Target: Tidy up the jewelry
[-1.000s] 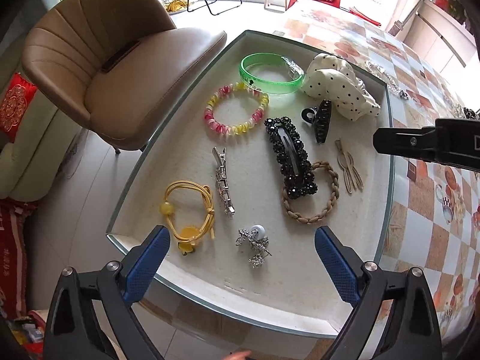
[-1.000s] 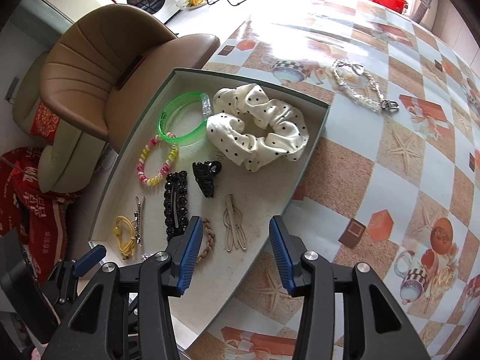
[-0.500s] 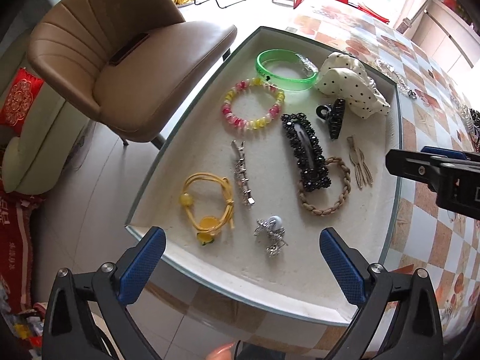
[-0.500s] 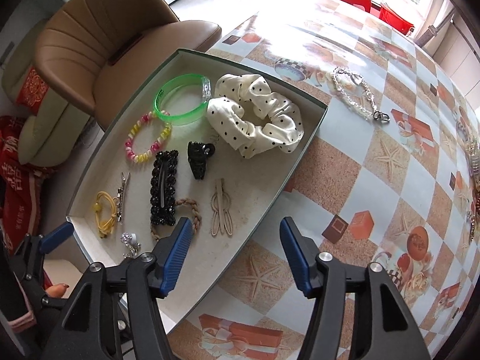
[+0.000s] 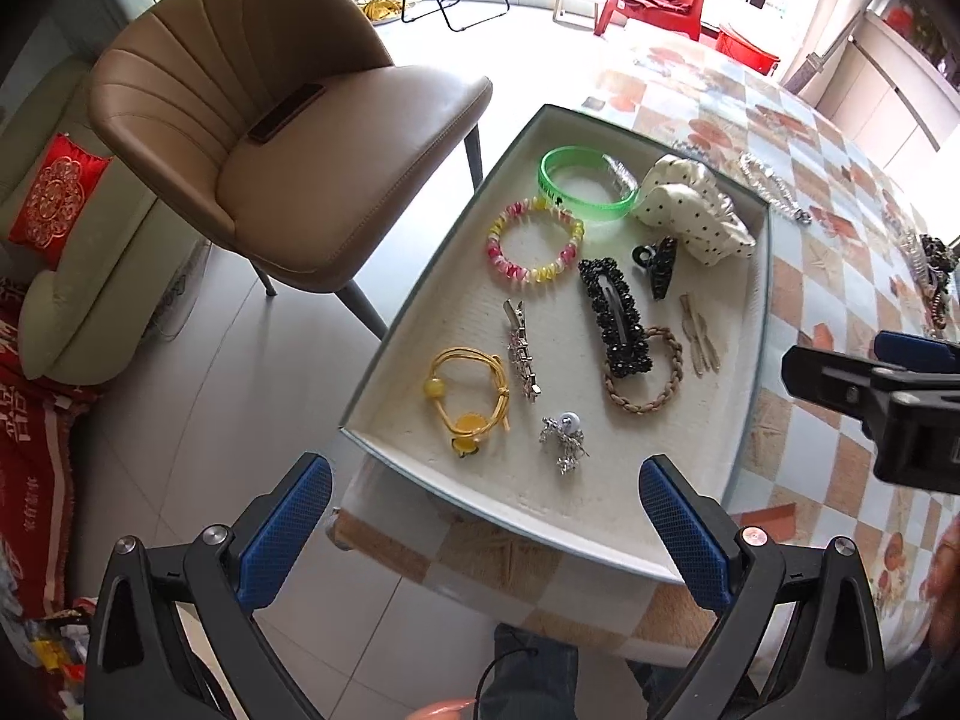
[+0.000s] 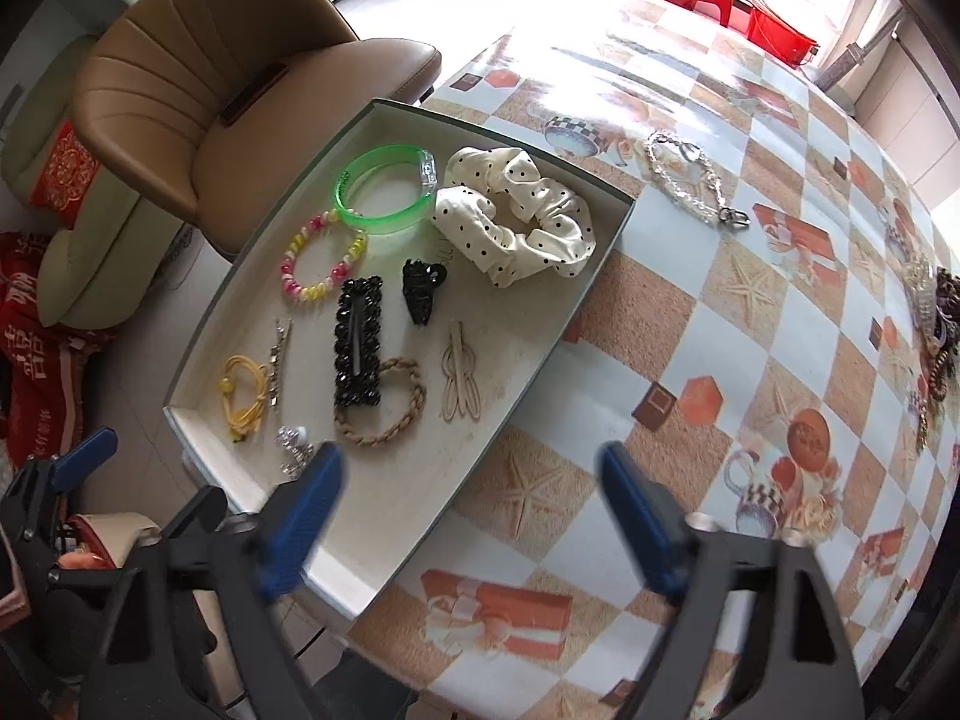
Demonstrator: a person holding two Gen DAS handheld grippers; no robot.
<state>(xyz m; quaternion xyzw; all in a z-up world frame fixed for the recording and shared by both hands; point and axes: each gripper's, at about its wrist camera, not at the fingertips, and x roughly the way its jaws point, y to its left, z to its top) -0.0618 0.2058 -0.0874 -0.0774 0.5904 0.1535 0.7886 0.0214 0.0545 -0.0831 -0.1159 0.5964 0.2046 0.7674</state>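
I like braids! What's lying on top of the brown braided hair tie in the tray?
The black beaded clip lies over one side of the braided hair tie, covering that part. The rest of the loop shows.

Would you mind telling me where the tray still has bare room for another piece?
The tray is bare along its right side, between the beige clip and the rim, and below the braided band. The top end is crowded by the scrunchie and green bangle.

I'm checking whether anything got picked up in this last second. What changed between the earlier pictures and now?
The right tool has just been opening its jaws wide, with nothing between them. Both views now take in more of the tray and table, so both tools backed away. The left tool stayed open and empty. The jewelry in the tray stayed put.
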